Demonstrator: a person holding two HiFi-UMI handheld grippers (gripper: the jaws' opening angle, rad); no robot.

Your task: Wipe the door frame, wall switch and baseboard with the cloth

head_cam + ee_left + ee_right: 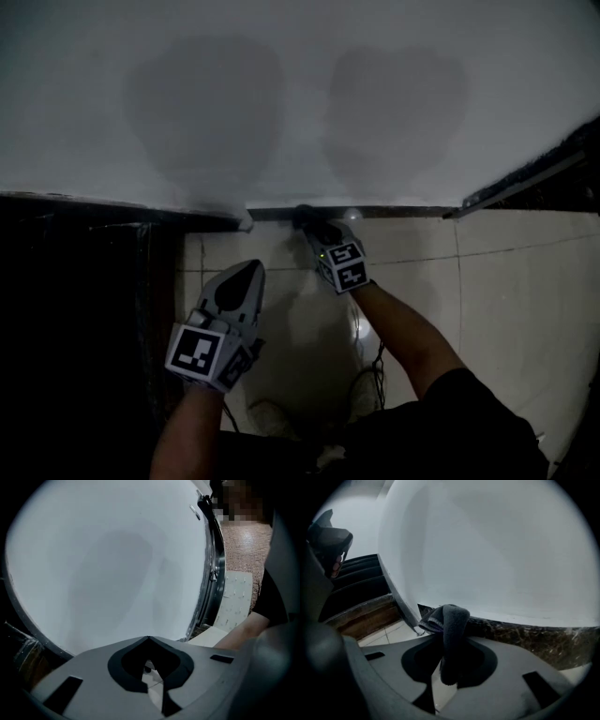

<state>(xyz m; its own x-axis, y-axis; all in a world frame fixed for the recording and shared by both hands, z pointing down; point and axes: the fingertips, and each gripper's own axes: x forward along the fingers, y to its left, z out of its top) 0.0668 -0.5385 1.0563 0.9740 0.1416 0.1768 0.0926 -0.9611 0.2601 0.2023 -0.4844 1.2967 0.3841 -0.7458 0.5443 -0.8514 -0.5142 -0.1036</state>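
Left claw [249, 269]: jaws together, nothing between them, hanging over the tiled floor [506, 281] near the white wall [300, 94]. Right claw [312, 225]: clamped on the dark cloth [452, 618], which sits at the dark baseboard [525, 634], near its left end.

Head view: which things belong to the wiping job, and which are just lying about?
In use: cloth, held in the right gripper; baseboard.
Not in use: cable on the floor tiles; left gripper, jaws shut on nothing.
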